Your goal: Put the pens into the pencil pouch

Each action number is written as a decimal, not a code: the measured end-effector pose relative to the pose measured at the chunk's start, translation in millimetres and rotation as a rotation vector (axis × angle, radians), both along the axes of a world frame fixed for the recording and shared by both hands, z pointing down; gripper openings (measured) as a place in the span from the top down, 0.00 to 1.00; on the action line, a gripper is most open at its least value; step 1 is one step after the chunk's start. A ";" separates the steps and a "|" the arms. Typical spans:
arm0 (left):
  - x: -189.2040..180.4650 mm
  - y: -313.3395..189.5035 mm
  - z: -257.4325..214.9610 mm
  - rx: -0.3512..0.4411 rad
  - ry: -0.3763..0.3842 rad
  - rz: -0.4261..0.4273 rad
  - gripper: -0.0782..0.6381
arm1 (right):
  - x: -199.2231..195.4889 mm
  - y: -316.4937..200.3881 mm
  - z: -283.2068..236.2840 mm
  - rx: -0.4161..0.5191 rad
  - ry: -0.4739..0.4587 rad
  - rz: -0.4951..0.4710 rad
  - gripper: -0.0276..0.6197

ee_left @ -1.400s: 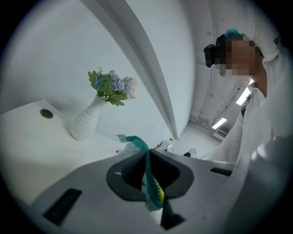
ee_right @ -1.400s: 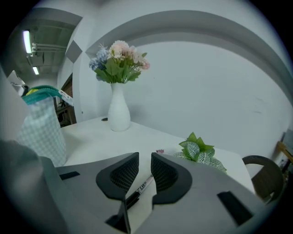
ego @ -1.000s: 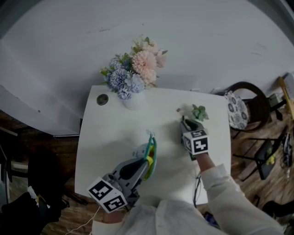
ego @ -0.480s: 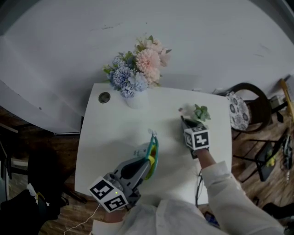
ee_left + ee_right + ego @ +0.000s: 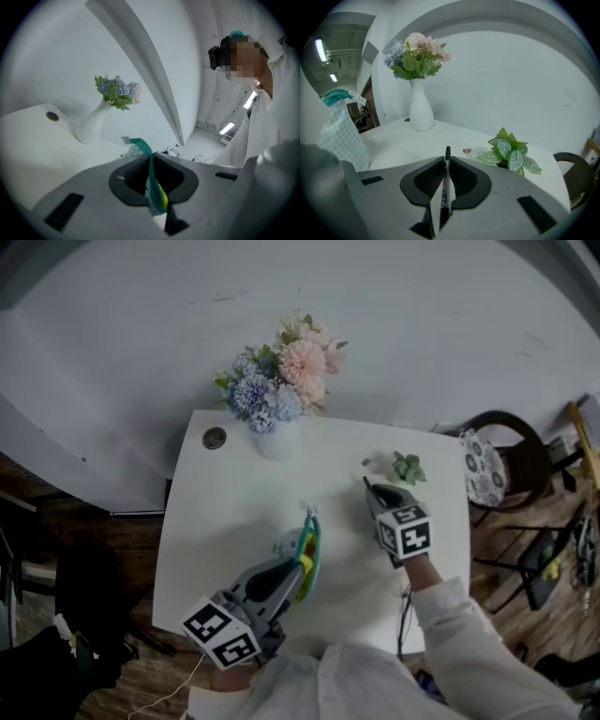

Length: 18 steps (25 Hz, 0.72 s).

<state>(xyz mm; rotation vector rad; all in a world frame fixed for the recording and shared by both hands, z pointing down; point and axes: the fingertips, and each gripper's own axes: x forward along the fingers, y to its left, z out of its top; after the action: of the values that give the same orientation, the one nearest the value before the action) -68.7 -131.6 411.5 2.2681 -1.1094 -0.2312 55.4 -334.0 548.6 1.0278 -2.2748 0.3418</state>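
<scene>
My left gripper point(image 5: 298, 570) is shut on the teal-edged pencil pouch point(image 5: 304, 554), which stands up from the jaws above the table; the left gripper view shows the pouch's point(image 5: 151, 180) green and yellow rim pinched between the pads. To the right, my right gripper point(image 5: 372, 490) is shut on a black and white pen point(image 5: 446, 187). The pen points forward out of the jaws, its tip toward the table's far side. The checked pouch point(image 5: 340, 131) hangs at the left edge of the right gripper view.
A white vase of blue and pink flowers point(image 5: 277, 390) stands at the white table's point(image 5: 216, 512) far edge. A small potted green plant point(image 5: 407, 468) sits just beyond the right gripper, a pink clip point(image 5: 467, 151) beside it. A round cable hole point(image 5: 215, 438) marks the far left corner. A chair point(image 5: 506, 460) stands right.
My right gripper has lifted slightly and drawn back a little from the plant with the pen in it. The left gripper and pouch have stayed in place.
</scene>
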 end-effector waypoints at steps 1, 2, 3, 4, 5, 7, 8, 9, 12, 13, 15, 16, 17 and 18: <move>0.2 1.5 0.3 -0.002 -0.001 -0.001 0.85 | -1.8 2.4 -6.2 0.015 -0.016 -0.006 0.90; 0.4 2.9 0.5 -0.003 -0.004 -0.001 0.85 | -3.4 4.9 -12.1 0.027 -0.030 -0.010 0.90; 0.7 4.1 0.8 -0.001 -0.009 0.000 0.85 | -5.1 7.4 -18.0 0.039 -0.044 -0.013 0.90; 1.0 5.2 1.2 0.004 -0.019 0.004 0.85 | -6.7 10.3 -24.1 0.051 -0.057 -0.018 0.90; 1.4 6.3 1.7 0.013 -0.031 0.010 0.85 | -8.3 13.6 -30.3 0.063 -0.069 -0.023 0.90; 1.3 9.0 2.3 0.025 -0.048 0.010 0.85 | -11.4 22.4 -42.7 0.097 -0.092 -0.038 0.90; 0.7 10.7 2.6 0.028 -0.051 0.006 0.85 | -13.6 28.4 -48.9 0.112 -0.102 -0.047 0.90; 0.0 12.5 3.2 0.029 -0.053 0.002 0.85 | -17.0 35.6 -55.9 0.125 -0.115 -0.057 0.90; -2.5 16.7 5.2 0.026 -0.056 -0.010 0.85 | -32.0 59.2 -81.9 0.155 -0.179 -0.093 0.90; -3.3 17.7 6.0 0.028 -0.060 -0.011 0.85 | -36.0 66.0 -90.2 0.164 -0.203 -0.101 0.90; -4.8 18.9 7.0 0.032 -0.065 -0.015 0.85 | -43.6 77.6 -106.9 0.186 -0.257 -0.110 0.90; -5.6 19.4 7.6 0.031 -0.065 -0.021 0.85 | -47.7 82.7 -115.2 0.196 -0.286 -0.113 0.90; -6.3 19.9 8.3 0.028 -0.064 -0.027 0.85 | -51.9 87.8 -123.6 0.204 -0.315 -0.116 0.90; -6.6 20.4 8.6 0.024 -0.063 -0.032 0.85 | -56.3 93.1 -132.7 0.212 -0.346 -0.121 0.90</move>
<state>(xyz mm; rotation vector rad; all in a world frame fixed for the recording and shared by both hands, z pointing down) -75.3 -111.2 420.2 2.2942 -1.1826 -0.1876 -1.0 -240.8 415.9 0.9887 -2.7191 0.2467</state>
